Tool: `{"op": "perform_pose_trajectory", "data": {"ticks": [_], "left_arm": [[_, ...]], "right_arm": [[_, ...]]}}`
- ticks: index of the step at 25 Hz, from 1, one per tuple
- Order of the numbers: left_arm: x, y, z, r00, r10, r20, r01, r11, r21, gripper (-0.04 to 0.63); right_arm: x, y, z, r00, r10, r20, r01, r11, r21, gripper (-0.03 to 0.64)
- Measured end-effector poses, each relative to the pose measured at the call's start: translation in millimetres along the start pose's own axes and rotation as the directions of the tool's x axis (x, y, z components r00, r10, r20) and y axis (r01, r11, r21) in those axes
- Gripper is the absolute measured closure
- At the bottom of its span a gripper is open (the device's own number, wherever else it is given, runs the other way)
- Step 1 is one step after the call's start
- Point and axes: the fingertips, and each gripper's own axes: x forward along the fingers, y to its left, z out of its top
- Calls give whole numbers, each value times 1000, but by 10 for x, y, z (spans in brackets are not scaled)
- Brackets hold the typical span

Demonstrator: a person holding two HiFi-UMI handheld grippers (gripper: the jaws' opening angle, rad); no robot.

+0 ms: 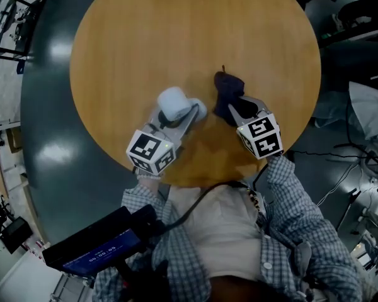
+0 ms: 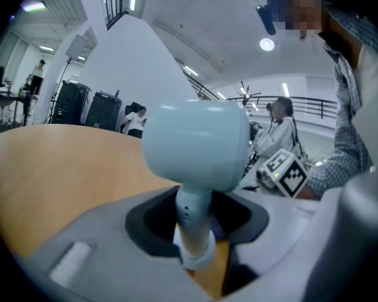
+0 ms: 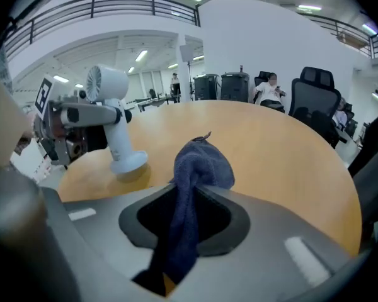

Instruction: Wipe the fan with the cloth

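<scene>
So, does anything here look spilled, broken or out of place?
Nothing stands out. The pale-blue handheld fan stands on the round wooden table, its stem held by the left gripper; the dark blue cloth sits bunched in the right gripper.

round wooden table (image 1: 176, 36), black office chair (image 3: 318, 87)

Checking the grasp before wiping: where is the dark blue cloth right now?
In the head view the dark blue cloth is pinched in the right gripper, over the round wooden table, just right of the small white fan.
</scene>
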Motion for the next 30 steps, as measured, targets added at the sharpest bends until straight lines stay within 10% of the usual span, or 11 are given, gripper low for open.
{"op": "perform_pose_trajectory", "data": {"ticks": [11, 19, 24, 30], "left_arm": [[-42, 246, 303, 996, 75, 53, -70, 992, -104, 443], [128, 199, 376, 994, 108, -26, -107, 994, 30, 443], [56, 124, 581, 997, 64, 30, -66, 994, 92, 445], [-124, 116, 645, 998, 17, 68, -22, 998, 64, 456]], "right_arm": [[-1119, 653, 1689, 903, 152, 402, -114, 986, -118, 532], [-1165, 1444, 2435, 859, 403, 316, -221, 848, -481, 532], [-891, 1228, 2405, 886, 386, 258, -254, 868, -426, 532], [-855, 930, 2443, 852, 407, 329, -338, 908, -247, 532]]}}
